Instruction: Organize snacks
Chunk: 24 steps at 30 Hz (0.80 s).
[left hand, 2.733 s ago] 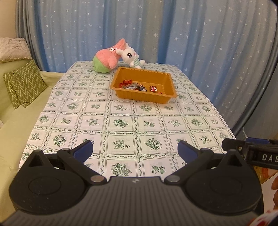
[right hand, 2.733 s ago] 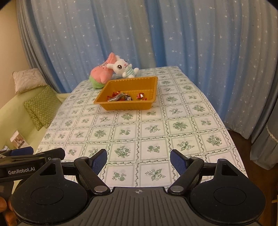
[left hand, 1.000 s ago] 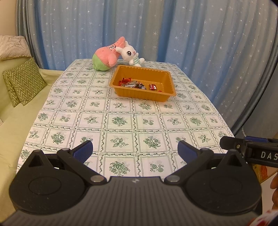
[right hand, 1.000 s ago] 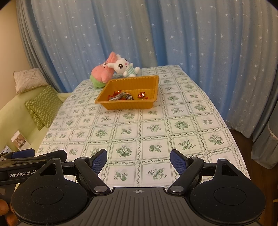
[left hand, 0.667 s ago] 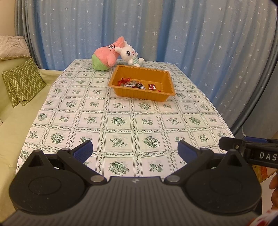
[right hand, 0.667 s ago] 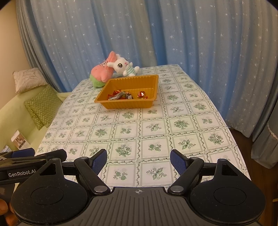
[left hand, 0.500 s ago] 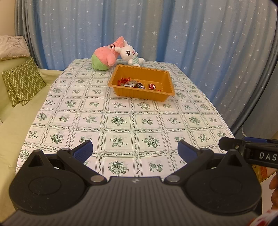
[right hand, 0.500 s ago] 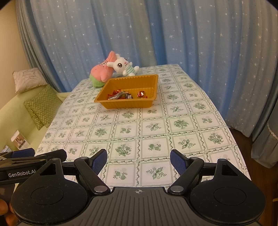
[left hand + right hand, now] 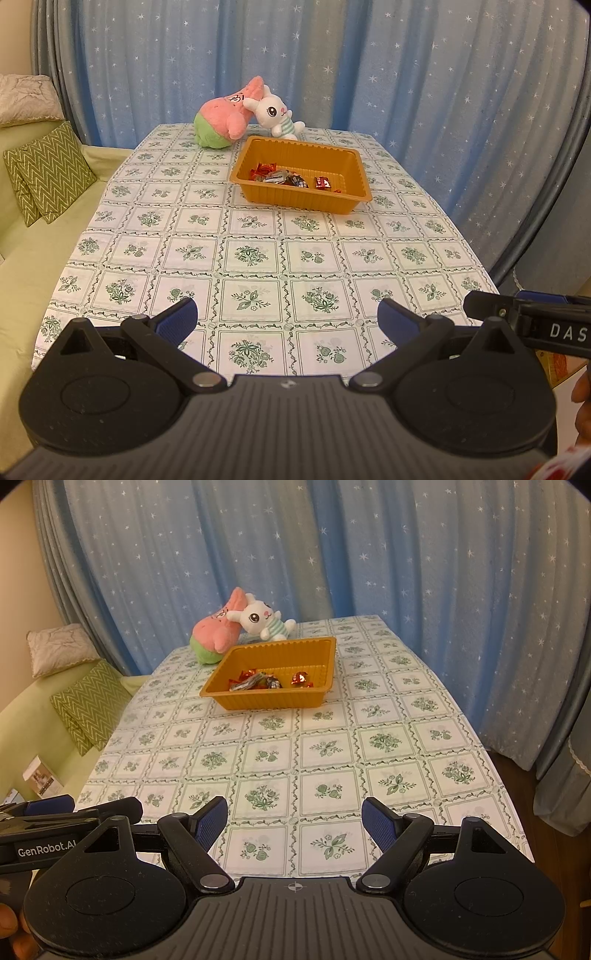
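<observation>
An orange plastic tray (image 9: pixel 351 162) (image 9: pixel 314 648) stands on the far half of the table, holding several wrapped snacks (image 9: pixel 284 177) (image 9: pixel 258 681). My left gripper (image 9: pixel 286 319) hangs over the table's near edge, open and empty, far from the tray. Beside it, my right gripper (image 9: pixel 293 821) is also open with nothing between its blue pads (image 9: pixel 210 821). In the left wrist view the right gripper's black body (image 9: pixel 532 323) pokes in at the right edge. In the right wrist view the left gripper's body (image 9: pixel 55 823) shows at the lower left.
A pink-and-green plush (image 9: pixel 221 123) and a white bunny plush (image 9: pixel 275 118) lie behind the tray at the table's far end. The table carries a green floral-check cloth (image 9: pixel 258 251). A green sofa with zigzag cushions (image 9: pixel 48 173) runs along the left; blue starred curtains (image 9: pixel 406 74) hang behind.
Over the last second nothing has visibly changed; both grippers stay open. Since the earliest frames the tray has slid slightly farther off in both views.
</observation>
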### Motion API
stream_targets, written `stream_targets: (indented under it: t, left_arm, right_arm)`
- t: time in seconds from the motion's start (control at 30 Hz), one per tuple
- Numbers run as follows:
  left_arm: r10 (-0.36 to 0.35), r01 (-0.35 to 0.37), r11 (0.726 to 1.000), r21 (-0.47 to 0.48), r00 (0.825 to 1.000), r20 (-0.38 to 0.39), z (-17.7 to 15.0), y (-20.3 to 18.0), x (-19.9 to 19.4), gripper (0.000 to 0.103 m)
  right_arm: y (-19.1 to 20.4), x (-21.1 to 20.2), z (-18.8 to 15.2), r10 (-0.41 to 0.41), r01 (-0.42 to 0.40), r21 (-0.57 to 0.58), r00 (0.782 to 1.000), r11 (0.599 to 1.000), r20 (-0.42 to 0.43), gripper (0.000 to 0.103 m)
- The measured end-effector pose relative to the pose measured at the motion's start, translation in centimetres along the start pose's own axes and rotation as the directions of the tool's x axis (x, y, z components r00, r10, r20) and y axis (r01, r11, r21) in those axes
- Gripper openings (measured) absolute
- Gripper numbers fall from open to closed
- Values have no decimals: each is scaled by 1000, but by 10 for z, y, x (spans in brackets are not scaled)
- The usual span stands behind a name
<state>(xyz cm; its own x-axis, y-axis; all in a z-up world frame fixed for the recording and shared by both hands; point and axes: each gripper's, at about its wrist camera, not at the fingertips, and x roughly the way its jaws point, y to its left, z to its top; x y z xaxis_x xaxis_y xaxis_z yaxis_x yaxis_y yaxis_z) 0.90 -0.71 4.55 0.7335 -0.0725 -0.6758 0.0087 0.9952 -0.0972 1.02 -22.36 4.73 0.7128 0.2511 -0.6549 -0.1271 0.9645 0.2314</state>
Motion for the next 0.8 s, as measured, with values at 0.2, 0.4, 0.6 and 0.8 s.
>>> stream_targets:
  t: [0.2, 0.4, 0.6, 0.8]
  left_arm:
    - [-1, 1, 1000, 0, 1000, 0, 0, 0, 0, 103]
    - [-1, 1, 1000, 0, 1000, 0, 0, 0, 0, 103]
    - [-3, 3, 1000, 2, 1000, 2, -1, -1, 0, 103]
    - [-6, 6, 1000, -4, 1000, 9, -3, -1, -1, 103]
  right_arm:
    - [0, 0, 0, 0, 0, 0, 1000, 1000, 0, 79]
    - [0, 0, 0, 0, 0, 0, 1000, 1000, 0, 79]
    - [0, 0, 1, 0, 0, 0, 1000, 1000, -1, 79]
    - [-2, 1, -3, -2, 2, 3, 1000, 1000, 1, 79]
